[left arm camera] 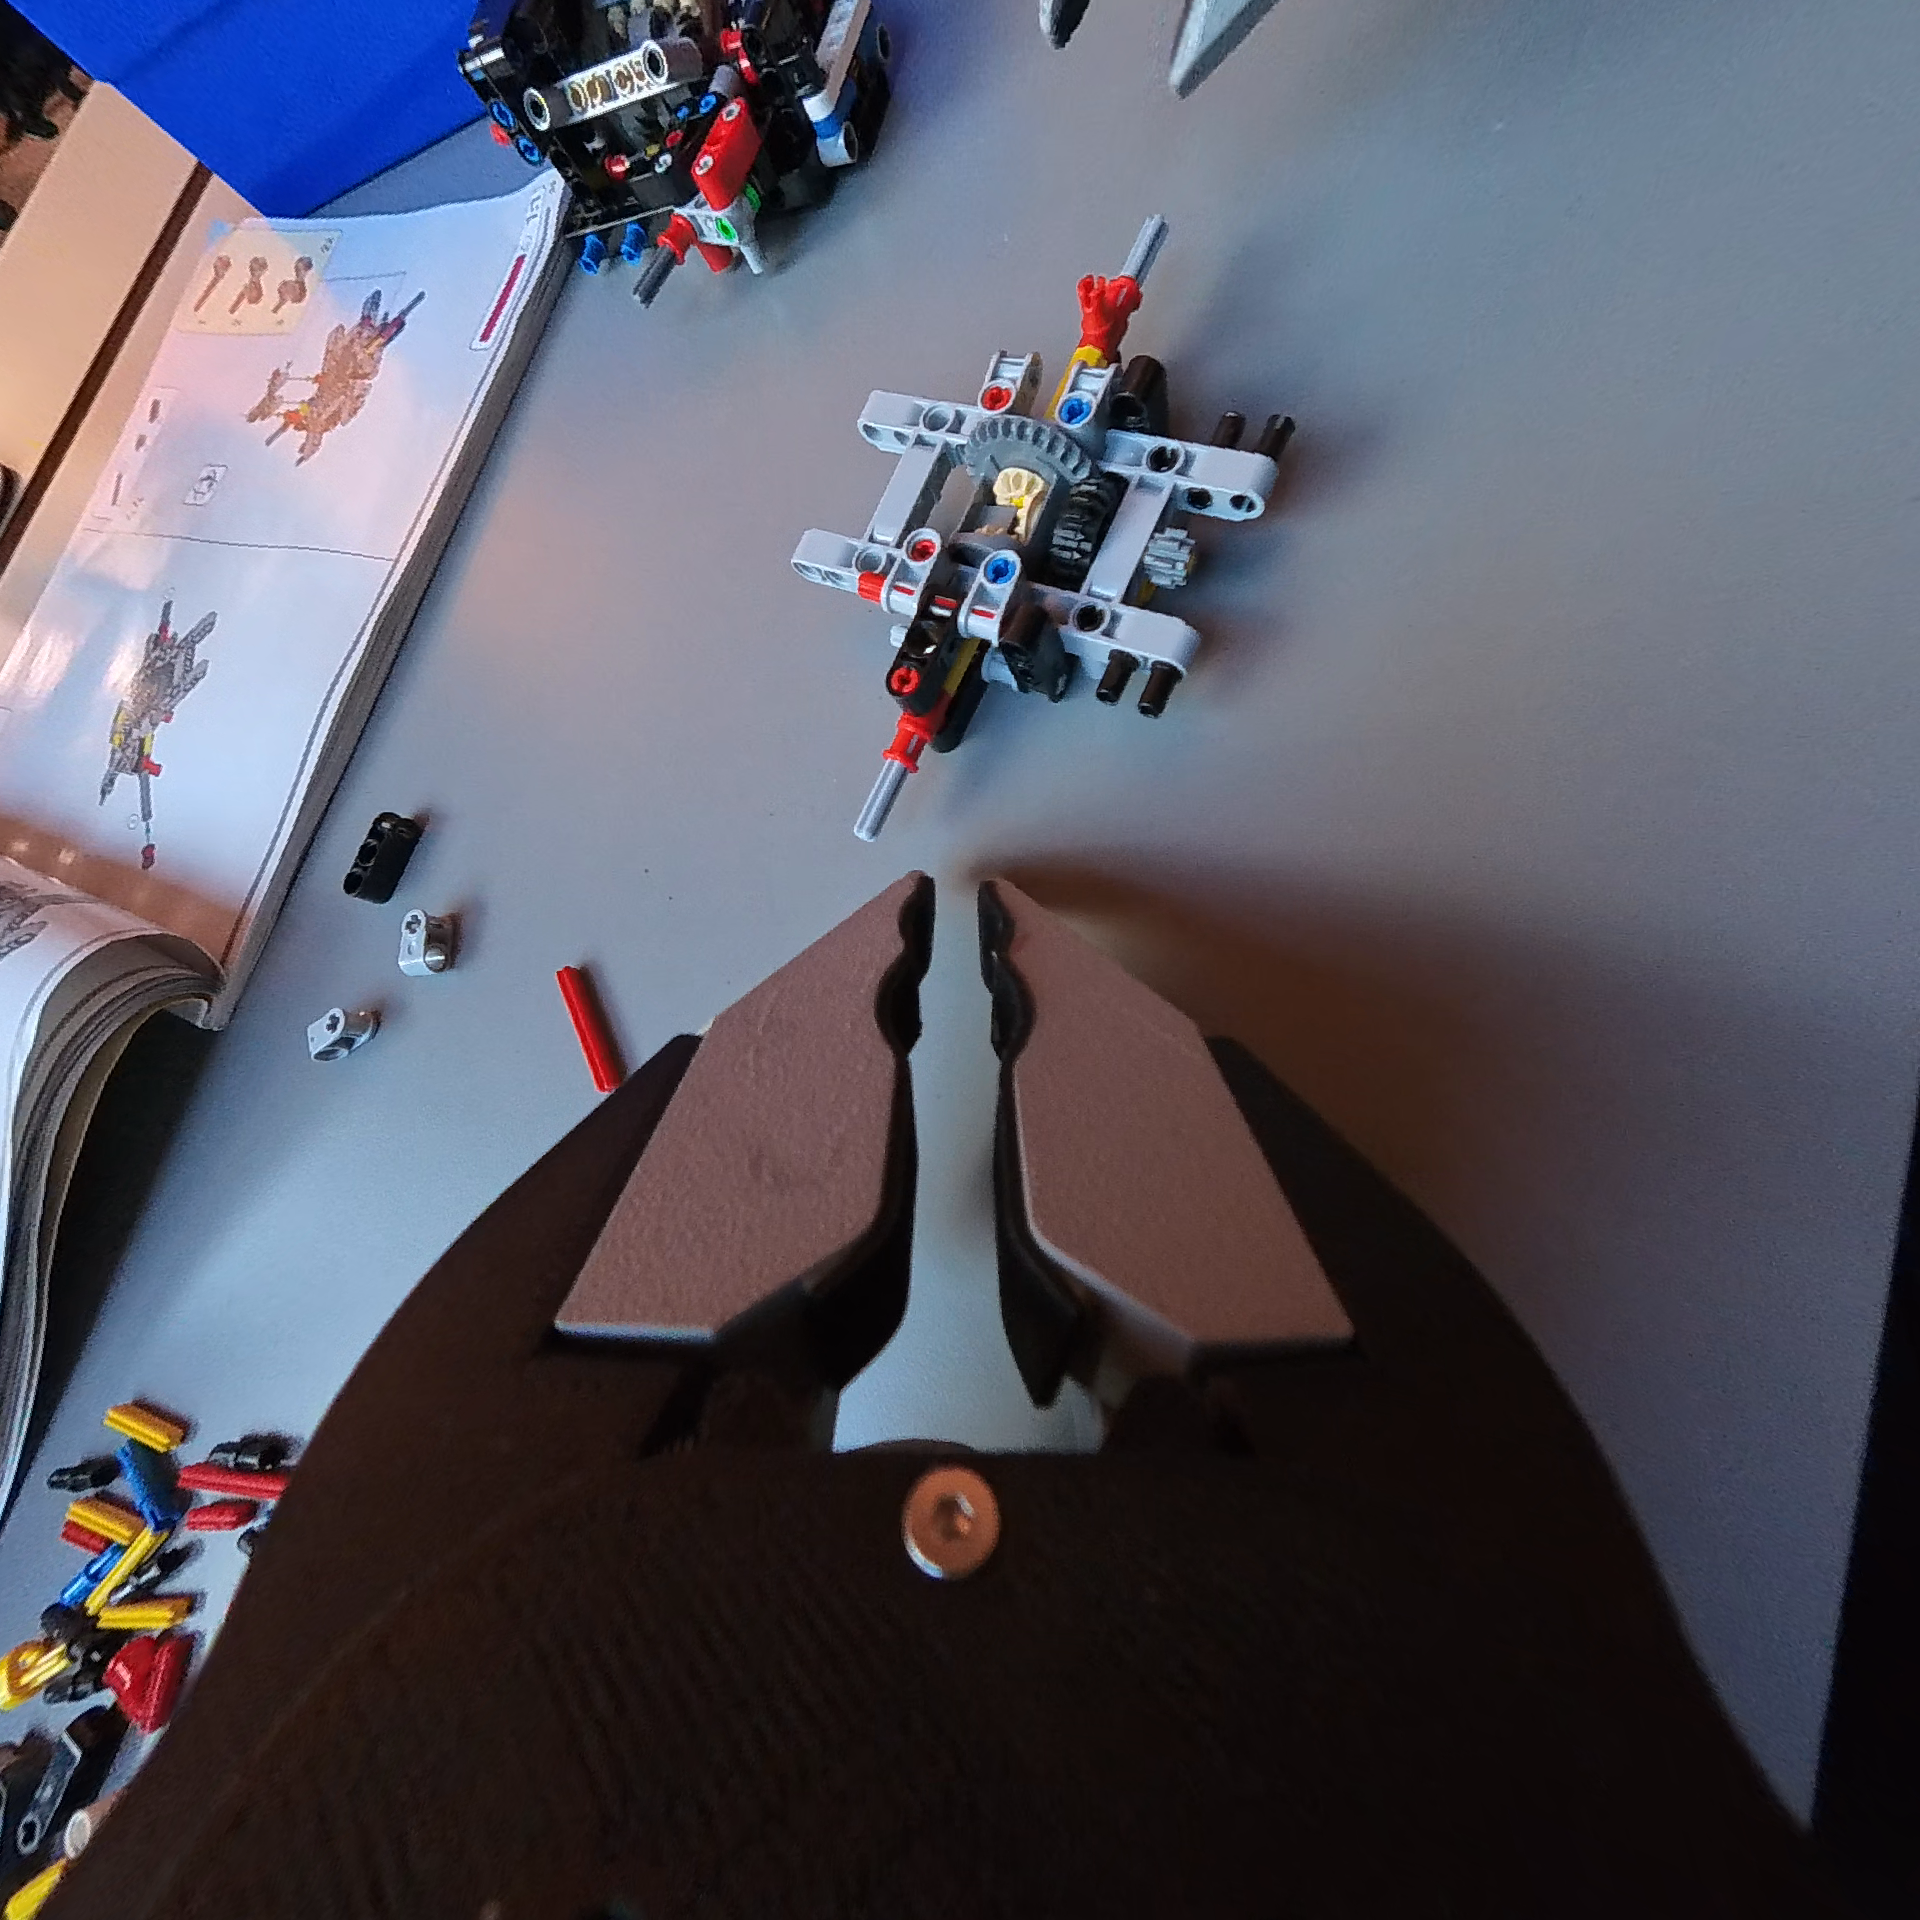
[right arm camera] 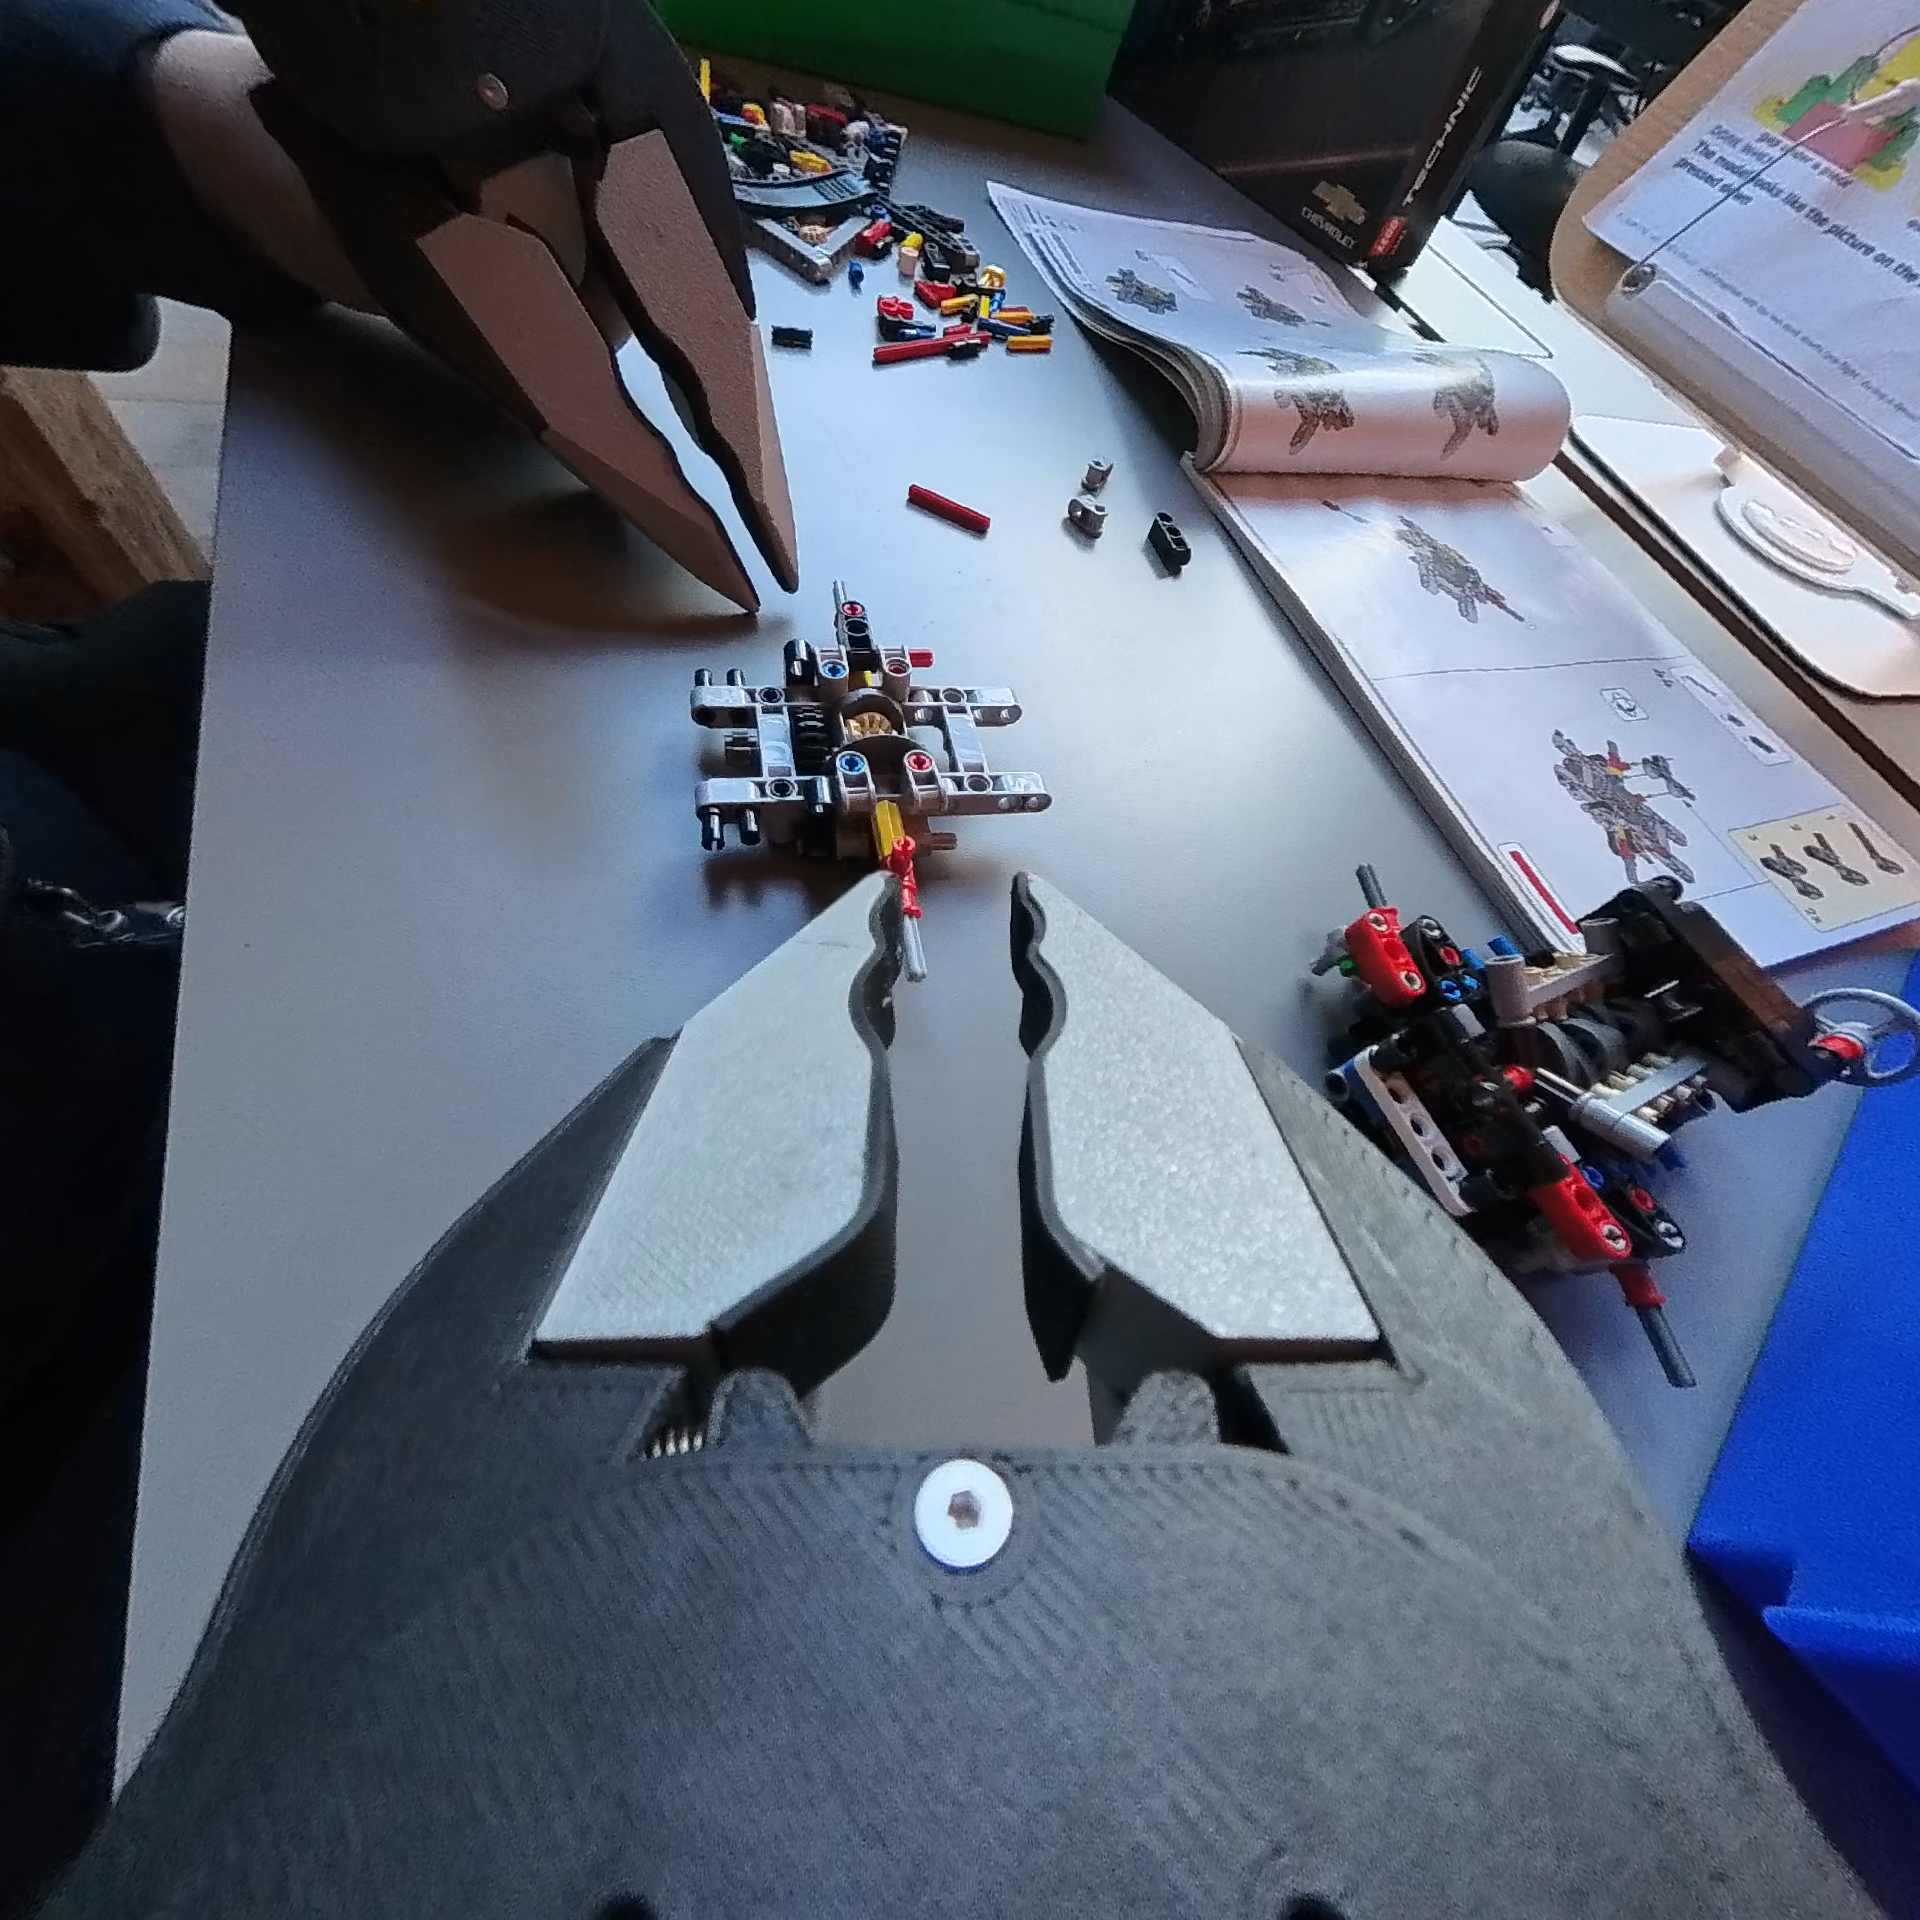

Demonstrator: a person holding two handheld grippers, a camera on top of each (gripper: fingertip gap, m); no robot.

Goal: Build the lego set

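Left wrist view: our left hand-held gripper (left arm camera: 956,894) hovers with its fingers nearly together and nothing between them, just short of the grey axle end of the gear frame assembly (left arm camera: 1039,540), mid-tabletop (left arm camera: 1558,727). It looks light, rigid plastic, best gripped by its beams. Right wrist view: our right hand-held gripper (right arm camera: 951,894) is released, its fingers parted, the opposite axle (right arm camera: 911,940) beside its left pad, unclamped.

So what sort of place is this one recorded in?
Probably an office or hobby workbench set up for building a brick model: a grey table with an open instruction booklet, a pile of loose pieces and a half-built gear frame.
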